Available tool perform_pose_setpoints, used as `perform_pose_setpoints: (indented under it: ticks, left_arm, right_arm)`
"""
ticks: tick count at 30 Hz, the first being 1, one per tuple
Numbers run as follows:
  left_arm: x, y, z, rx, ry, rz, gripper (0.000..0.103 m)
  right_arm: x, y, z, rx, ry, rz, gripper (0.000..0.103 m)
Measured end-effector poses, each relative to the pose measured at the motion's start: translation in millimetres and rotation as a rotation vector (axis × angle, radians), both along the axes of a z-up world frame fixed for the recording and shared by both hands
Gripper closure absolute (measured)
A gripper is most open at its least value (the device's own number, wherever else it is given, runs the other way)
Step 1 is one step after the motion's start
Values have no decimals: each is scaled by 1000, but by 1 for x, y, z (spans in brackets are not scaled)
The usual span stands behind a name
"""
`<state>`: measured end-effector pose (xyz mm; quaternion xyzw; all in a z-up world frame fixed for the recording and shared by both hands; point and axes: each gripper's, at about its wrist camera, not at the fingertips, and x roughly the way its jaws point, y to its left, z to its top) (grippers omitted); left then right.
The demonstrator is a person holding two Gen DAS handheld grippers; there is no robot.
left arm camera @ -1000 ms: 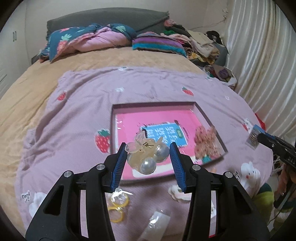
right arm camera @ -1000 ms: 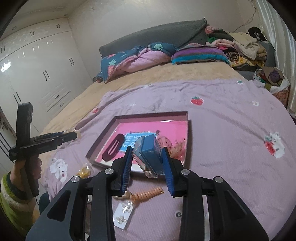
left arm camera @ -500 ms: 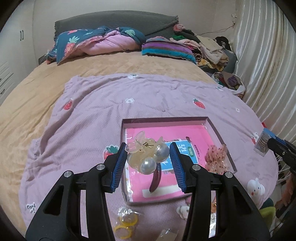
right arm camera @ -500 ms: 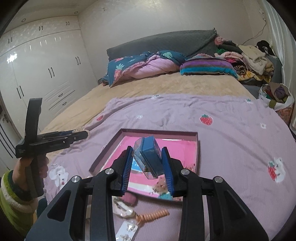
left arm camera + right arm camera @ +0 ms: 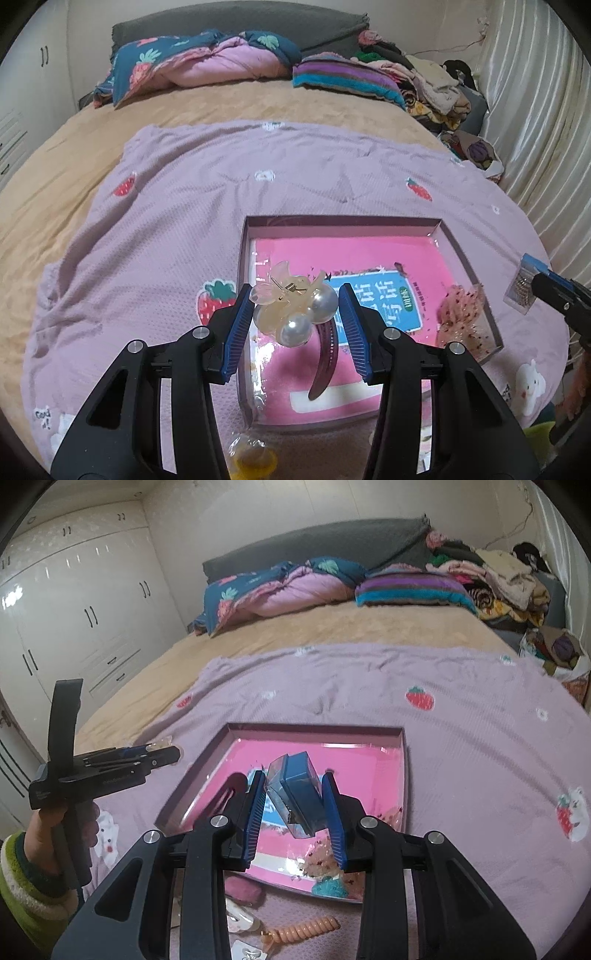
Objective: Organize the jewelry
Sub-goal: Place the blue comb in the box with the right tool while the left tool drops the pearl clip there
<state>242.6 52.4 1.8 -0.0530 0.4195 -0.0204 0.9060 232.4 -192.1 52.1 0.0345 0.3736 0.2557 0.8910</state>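
Observation:
My left gripper [image 5: 295,308] is shut on a translucent hair claw with pearls [image 5: 293,314], held above the near left part of the pink tray [image 5: 465,254]. My right gripper [image 5: 293,797] is shut on a small clear box with a blue insert [image 5: 295,794], above the same tray [image 5: 404,771]. In the tray lie a dark red hair clip [image 5: 325,363] and a speckled pink scrunchie [image 5: 463,314]. The right gripper with the box [image 5: 522,284] shows at the left wrist view's right edge. The left gripper [image 5: 162,755] shows at the left in the right wrist view.
The tray rests on a lilac strawberry blanket [image 5: 166,229] spread on a bed. Near the front edge lie yellow hair ties in a bag [image 5: 253,456], a coiled orange hair tie [image 5: 303,928], a pink item [image 5: 242,890] and small packets. Pillows and piled clothes [image 5: 424,81] are at the far end.
Both grippers have moved forward over the bed, so the tray now lies under them. The loose items by the blanket's edge have slid down toward the bottom of both views. Both grips are unchanged.

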Motion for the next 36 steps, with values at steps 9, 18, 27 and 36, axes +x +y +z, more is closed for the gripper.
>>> perform_pose_setpoints:
  ticks: [9, 18, 27, 36]
  left_arm:
    - [5, -1, -31, 4, 61, -14, 64]
    - [7, 1, -51, -4, 98, -18, 64]
    - [5, 4, -60, -20, 105, -26, 64]
    - [-2, 8, -57, -33, 100, -14, 64]
  right_arm:
    - [10, -1, -37, -17, 78, -11, 73]
    - [8, 4, -65, -20, 141, 6, 73]
    - [6, 3, -80, -11, 181, 4, 73]
    - [5, -8, -85, -23, 196, -51, 73]
